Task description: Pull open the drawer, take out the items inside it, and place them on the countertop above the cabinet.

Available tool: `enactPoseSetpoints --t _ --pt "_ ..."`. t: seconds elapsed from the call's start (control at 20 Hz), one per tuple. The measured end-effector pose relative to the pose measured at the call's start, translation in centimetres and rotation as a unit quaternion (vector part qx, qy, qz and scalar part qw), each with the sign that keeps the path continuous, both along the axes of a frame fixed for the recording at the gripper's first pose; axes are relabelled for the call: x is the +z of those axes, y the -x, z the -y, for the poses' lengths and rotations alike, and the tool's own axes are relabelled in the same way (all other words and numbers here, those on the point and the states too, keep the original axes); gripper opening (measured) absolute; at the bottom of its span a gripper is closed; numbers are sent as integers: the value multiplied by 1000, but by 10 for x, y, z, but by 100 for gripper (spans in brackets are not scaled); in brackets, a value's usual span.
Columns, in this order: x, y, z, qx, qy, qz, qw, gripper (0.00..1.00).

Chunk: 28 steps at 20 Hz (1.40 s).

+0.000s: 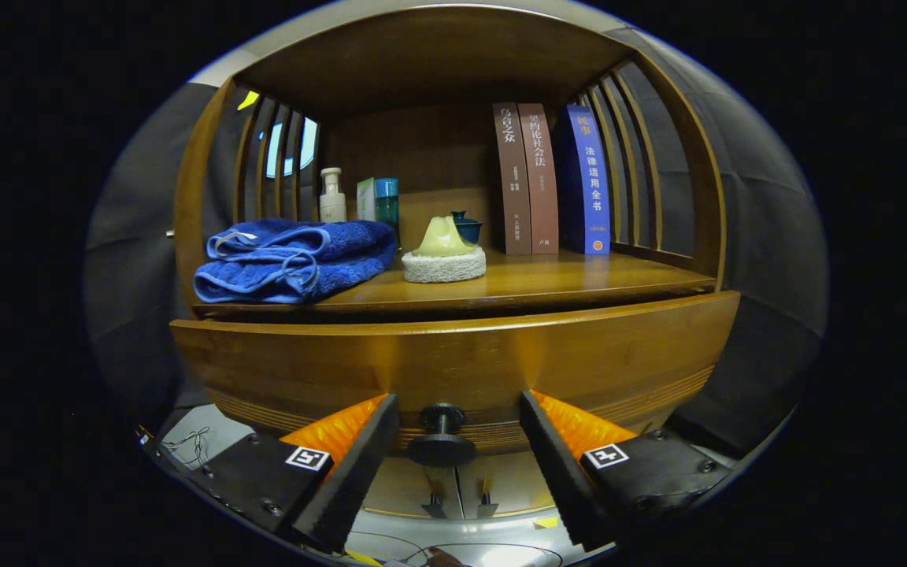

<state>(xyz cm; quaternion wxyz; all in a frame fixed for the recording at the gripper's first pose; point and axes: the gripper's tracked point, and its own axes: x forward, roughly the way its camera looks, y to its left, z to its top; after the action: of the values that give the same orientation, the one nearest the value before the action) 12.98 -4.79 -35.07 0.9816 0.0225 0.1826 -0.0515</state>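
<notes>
Though the drawer [453,366] looks stiff, solid wood, its small dark knob [441,435] at the front's lower middle is the one hold; the gripper [457,441] is level, pointing straight at the cabinet, fingers [359,457] spread either side of the knob, not touching; the countertop [579,276] lies above.

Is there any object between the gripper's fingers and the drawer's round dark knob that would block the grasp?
Nothing visible blocks it. The round dark knob on the wooden drawer front sits in the open gap between the gripper fingers, which are spread apart on either side without touching it. The folded blue towel lies higher, on the countertop.
</notes>
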Motion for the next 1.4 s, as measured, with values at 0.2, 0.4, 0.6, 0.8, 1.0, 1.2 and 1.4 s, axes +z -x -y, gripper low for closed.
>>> enactPoseSetpoints --t 0.2,0.4,0.6,0.8,1.0,1.2,1.4 --pt "-2 -10 0 -3 -2 -3 1000 100" --pt "-7 -11 0 -3 -9 -8 1000 100" --pt "-7 -10 0 -1 -6 -9 1000 100" --pt "-2 -10 0 -4 -16 -9 1000 100" --pt "17 -3 0 -2 -5 8 1000 100" --pt "52 5 0 -1 -5 29 1000 100" --pt "122 16 -1 1 12 89 996 100"
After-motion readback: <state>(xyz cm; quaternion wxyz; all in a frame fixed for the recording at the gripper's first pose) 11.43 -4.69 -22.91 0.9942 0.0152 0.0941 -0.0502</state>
